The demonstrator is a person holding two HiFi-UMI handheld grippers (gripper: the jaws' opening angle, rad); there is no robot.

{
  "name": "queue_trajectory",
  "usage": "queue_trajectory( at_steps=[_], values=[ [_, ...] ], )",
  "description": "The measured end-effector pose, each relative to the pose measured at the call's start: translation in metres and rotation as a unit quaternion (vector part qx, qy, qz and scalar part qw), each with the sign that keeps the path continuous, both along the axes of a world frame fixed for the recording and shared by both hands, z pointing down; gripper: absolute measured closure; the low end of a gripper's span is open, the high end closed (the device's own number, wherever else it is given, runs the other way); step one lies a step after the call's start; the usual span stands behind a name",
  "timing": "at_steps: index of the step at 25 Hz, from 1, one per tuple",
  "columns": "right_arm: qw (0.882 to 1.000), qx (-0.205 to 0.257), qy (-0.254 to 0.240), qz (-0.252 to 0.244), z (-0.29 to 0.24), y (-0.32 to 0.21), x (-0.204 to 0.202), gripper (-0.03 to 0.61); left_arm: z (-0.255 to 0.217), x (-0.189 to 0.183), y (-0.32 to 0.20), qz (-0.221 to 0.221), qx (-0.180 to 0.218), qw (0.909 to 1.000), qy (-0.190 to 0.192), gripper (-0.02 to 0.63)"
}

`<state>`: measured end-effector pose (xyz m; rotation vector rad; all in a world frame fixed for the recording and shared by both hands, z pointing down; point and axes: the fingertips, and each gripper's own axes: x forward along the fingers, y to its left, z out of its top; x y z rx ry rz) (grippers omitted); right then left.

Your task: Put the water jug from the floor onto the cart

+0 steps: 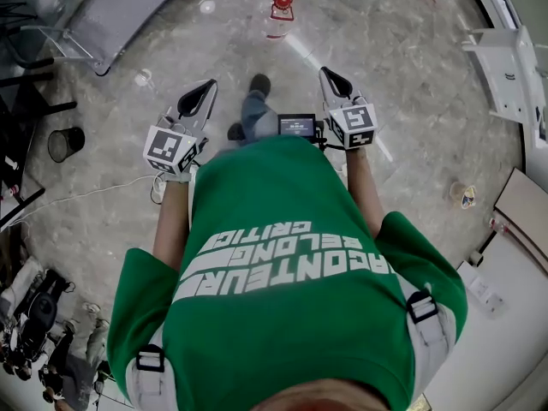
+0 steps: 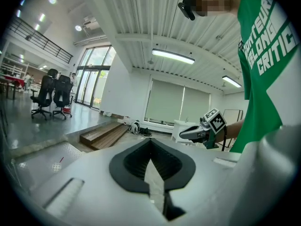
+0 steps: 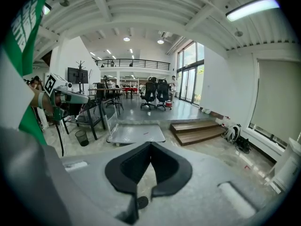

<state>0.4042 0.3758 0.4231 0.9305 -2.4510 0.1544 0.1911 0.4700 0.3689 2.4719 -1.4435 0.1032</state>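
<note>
Head view shows the clear plastic water jug with a red cap [image 1: 281, 7] standing on the grey floor [image 1: 385, 84], far in front, off the right corner of the flat grey metal cart [image 1: 128, 7]. The left gripper [image 1: 205, 89] and right gripper [image 1: 329, 75] are both closed tight with nothing inside. If they do not open in time, I think they may bump the tall jug and tip it over
</note>
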Motion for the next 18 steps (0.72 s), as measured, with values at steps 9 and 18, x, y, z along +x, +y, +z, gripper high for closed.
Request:
queue_trajectory(
  at_steps=[9,18],
  values=[
    [1.000,-0.016,-0.005,-0.007,0.011,-0.092,-0.019,0.586,0.006,-0.014,-0.086,-0.006,-0.036,0.9992,0.018,0.600],
    [0.998,-0.045,-0.029,0.014,0.031,-0.171,0.002,0.586,0.005,0.014,-0.179,0.028,-0.058,0.9979,0.003,0.600]
  ],
)
